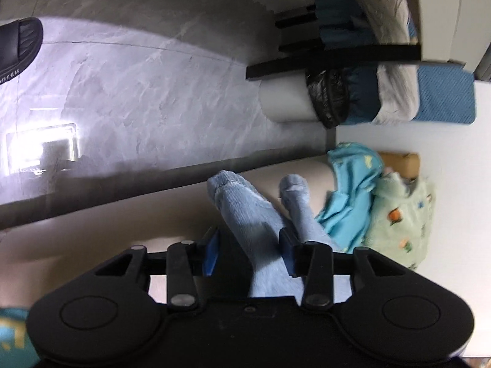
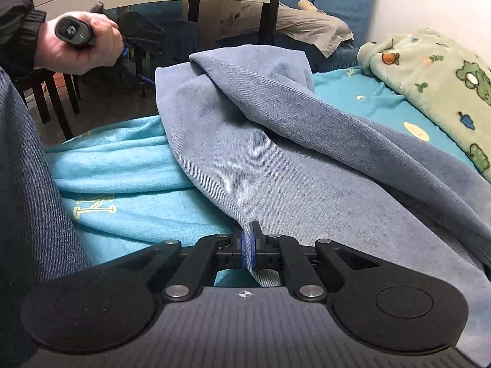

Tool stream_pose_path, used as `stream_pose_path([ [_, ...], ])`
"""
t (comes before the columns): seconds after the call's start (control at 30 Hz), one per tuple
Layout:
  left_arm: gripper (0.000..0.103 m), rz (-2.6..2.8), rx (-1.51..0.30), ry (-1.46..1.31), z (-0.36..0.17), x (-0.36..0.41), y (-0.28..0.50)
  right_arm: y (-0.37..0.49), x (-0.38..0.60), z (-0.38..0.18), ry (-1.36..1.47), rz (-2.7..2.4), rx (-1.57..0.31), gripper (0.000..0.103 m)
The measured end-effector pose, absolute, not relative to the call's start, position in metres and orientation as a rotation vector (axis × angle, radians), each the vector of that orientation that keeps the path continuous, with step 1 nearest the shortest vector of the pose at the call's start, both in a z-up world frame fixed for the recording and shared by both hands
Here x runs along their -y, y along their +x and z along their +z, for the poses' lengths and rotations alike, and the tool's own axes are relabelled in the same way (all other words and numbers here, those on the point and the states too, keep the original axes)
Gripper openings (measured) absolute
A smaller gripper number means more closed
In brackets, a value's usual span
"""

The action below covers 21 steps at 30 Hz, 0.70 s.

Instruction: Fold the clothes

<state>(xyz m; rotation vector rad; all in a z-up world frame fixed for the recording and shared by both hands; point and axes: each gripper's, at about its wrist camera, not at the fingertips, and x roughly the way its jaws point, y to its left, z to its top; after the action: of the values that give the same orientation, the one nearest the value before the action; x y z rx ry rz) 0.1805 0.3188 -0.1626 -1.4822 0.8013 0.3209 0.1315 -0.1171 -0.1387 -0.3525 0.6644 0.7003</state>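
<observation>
Light-blue denim jeans [image 2: 276,159], twill weave visible, soft and creased, draped in loose folds over a turquoise fleece top [image 2: 129,184] with yellow lettering. Two narrow legs [image 1: 242,202] run out across the pale surface toward its edge, hems frayed and slightly curled, one leg lying between the left claw's fingers.

Right claw [image 2: 250,245] clamped tight on a denim edge, blue pads pinching the fabric, cloth hanging through below the fingers. Left claw [image 1: 250,251] partly spread, blue-padded fingers either side of a jeans leg, pads not pressing on it; nothing gripped. From the right wrist view, a hand [image 2: 76,43] in a dark cuffed sleeve wraps around the left claw's black handle, well above the pile.

Beside the jeans: same turquoise top bunched up [image 1: 349,196], then a pale-green plush blanket [image 2: 435,86], fuzzy nap, printed with small cartoon shapes in green, orange and blue. Small brown item [image 1: 402,161] behind it, cannot tell what.

Further out: grey marbled glossy floor [image 1: 138,86] with a bright glare patch, black slide sandal [image 1: 18,46] with ribbed strap, black chair legs [image 1: 331,61], blue knit cushion [image 1: 445,98], grey cloth heap [image 2: 307,30] on blue seating. Darker denim [image 2: 27,184] at left edge of right view.
</observation>
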Motion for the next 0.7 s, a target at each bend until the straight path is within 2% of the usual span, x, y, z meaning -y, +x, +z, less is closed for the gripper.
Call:
stream_pose_path([
  [0.1,0.033,0.307,-0.785,-1.488,-0.169,-0.321,0.187,0.134,0.117,-0.138,-0.333,0.699,-0.668,0.004],
  [0.13,0.027,0.303,-0.774,-1.48,-0.169,-0.321,0.188,0.135,0.116,-0.137,-0.326,0.697,-0.666,0.004],
  [0.17,0.015,0.297,-0.761,-1.467,-0.167,-0.321,0.189,0.136,0.116,-0.136,-0.316,0.693,-0.66,0.004],
  [0.2,0.006,0.291,-0.74,-1.447,-0.163,-0.322,0.189,0.137,0.116,-0.135,-0.306,0.689,-0.655,0.004],
  [0.23,0.005,0.288,-0.711,-1.431,-0.159,-0.323,0.187,0.138,0.116,-0.133,-0.297,0.684,-0.649,0.004],
  [0.53,0.002,0.172,-0.586,-1.211,-0.089,-0.317,0.151,0.126,0.116,-0.116,-0.313,0.639,-0.561,0.003],
  [0.7,0.002,0.232,-0.637,-1.29,-0.108,-0.329,0.124,0.122,0.127,-0.113,-0.259,0.671,-0.581,0.003],
])
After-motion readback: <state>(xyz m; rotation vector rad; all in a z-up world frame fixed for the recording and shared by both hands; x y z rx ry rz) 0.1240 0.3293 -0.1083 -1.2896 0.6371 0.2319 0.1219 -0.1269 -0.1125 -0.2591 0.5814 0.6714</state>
